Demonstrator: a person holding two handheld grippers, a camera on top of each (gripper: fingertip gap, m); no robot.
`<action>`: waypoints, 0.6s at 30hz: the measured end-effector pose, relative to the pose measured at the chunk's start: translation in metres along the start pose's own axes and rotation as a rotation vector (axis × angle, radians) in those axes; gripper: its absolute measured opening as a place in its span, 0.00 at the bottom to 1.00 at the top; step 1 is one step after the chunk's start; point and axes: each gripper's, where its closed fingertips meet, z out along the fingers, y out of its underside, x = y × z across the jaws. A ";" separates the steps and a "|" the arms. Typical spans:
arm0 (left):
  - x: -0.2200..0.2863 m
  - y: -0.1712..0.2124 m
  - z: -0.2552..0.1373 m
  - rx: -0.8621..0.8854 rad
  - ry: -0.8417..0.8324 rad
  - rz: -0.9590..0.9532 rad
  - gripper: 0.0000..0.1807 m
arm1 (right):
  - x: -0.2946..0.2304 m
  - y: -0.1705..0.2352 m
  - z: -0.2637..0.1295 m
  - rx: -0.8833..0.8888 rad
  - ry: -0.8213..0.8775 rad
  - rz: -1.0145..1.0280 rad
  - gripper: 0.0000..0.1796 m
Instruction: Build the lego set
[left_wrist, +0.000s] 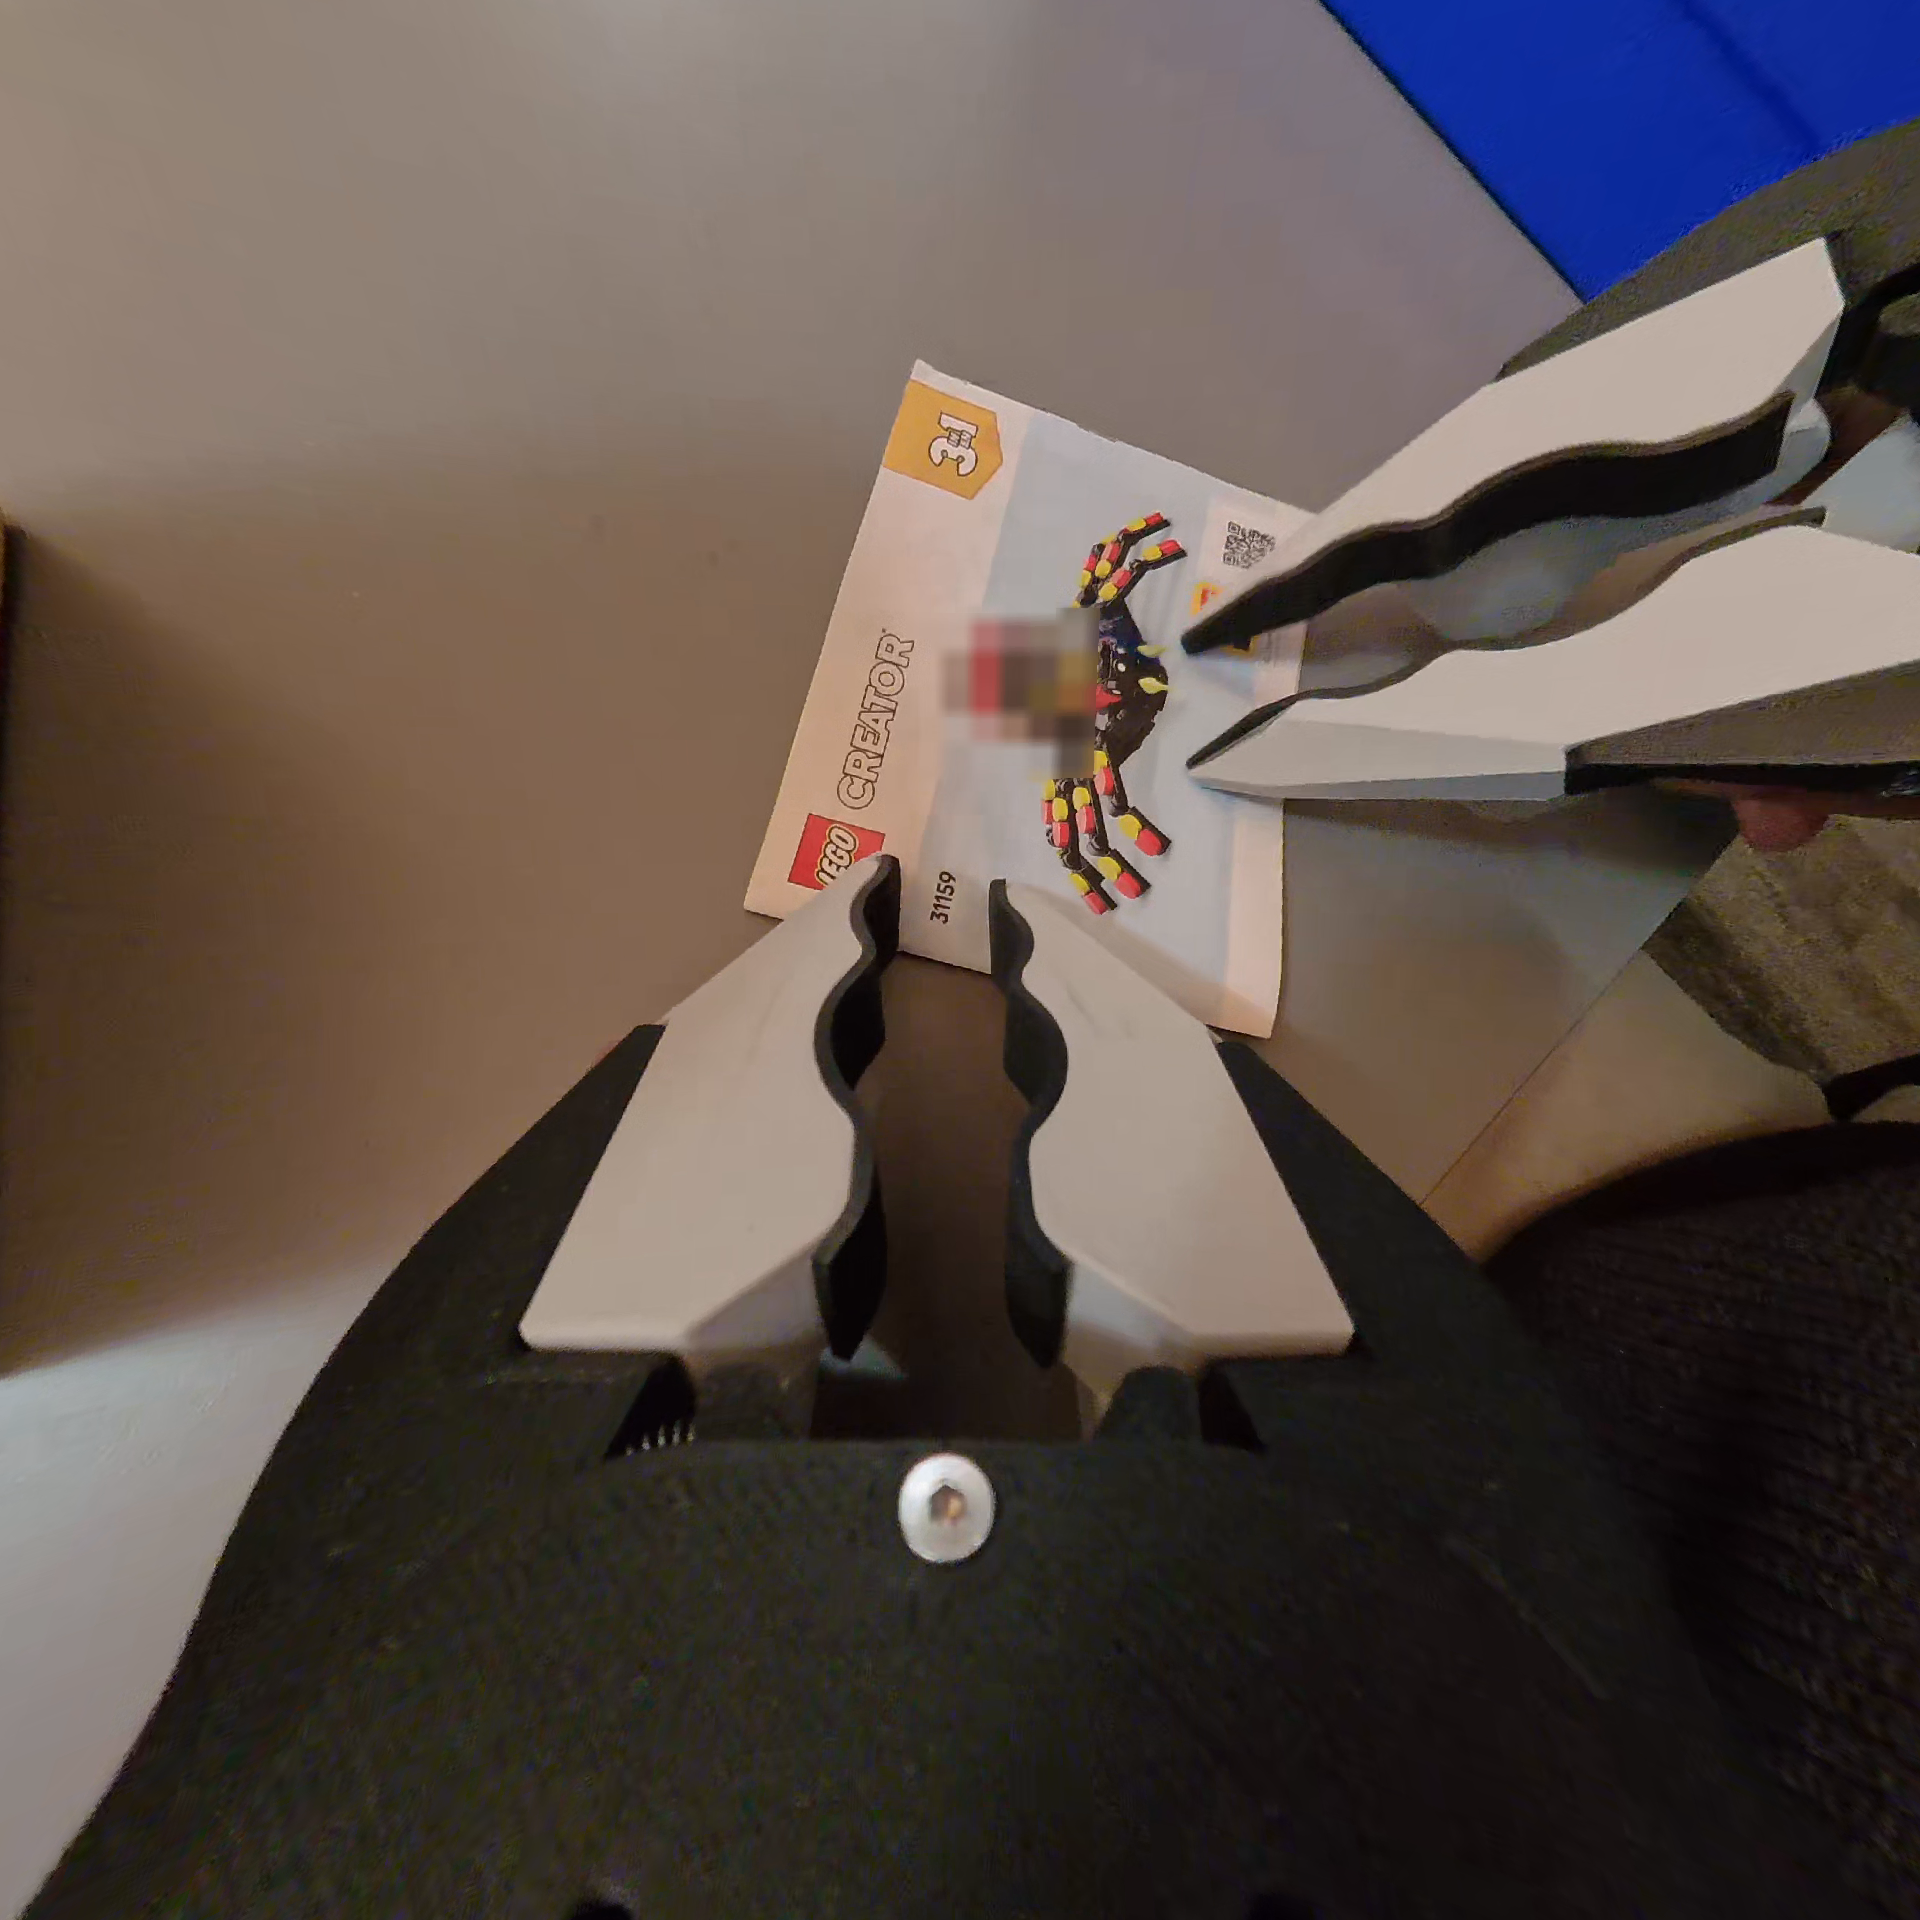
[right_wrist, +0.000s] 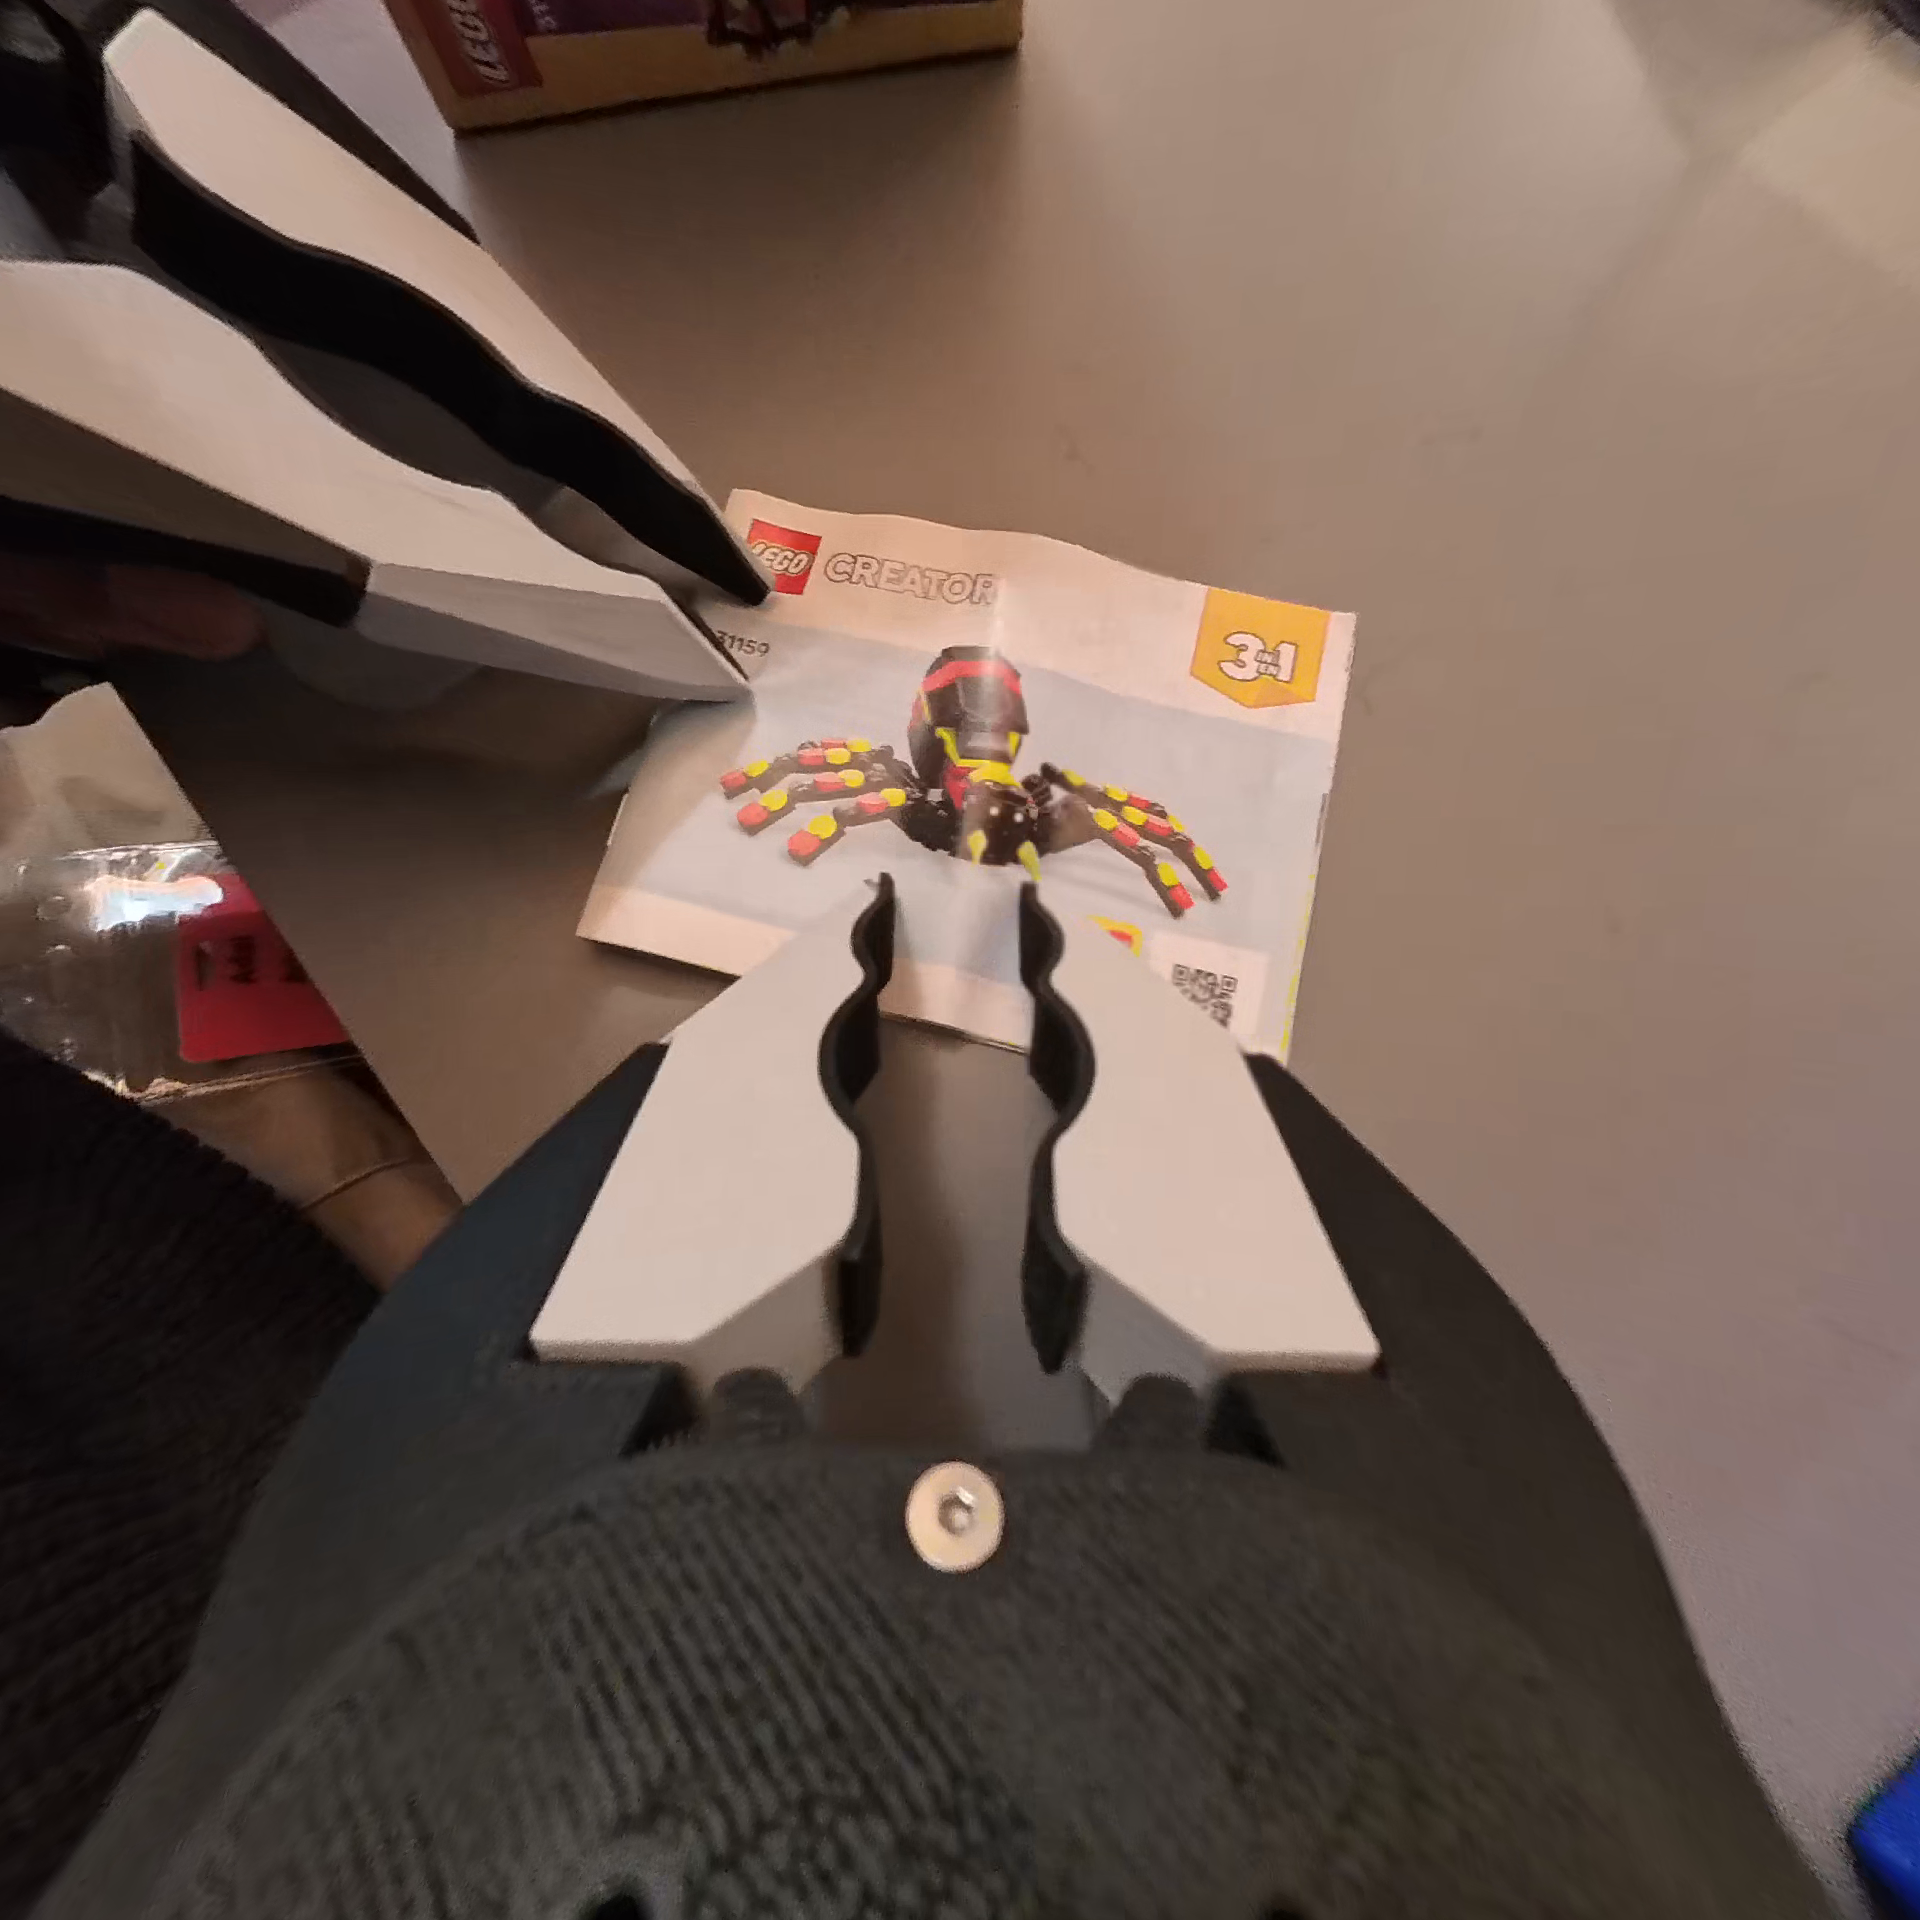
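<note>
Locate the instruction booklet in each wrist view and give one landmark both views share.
Left wrist view: the instruction booklet lies flat on the grey table, centre-right, just beyond the left gripper.
Right wrist view: it lies at centre, just ahead of the right gripper.
Shared landmark: the spider picture on its cover.

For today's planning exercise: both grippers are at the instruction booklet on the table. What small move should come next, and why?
Probably close the right gripper on the near edge of the closed booklet. Both grippers are open and empty, and the left gripper sits at the opposite corner, ready to steady it.
</note>
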 end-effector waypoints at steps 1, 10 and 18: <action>0.000 0.000 0.000 0.000 0.001 0.000 0.09 | -0.001 0.000 0.000 0.001 -0.004 0.000 0.12; 0.002 0.000 -0.001 -0.003 0.015 0.013 0.10 | 0.009 -0.003 0.000 0.020 0.038 -0.010 0.37; 0.002 0.001 -0.001 -0.005 0.017 0.013 0.10 | 0.010 -0.005 0.007 0.053 0.034 0.013 0.45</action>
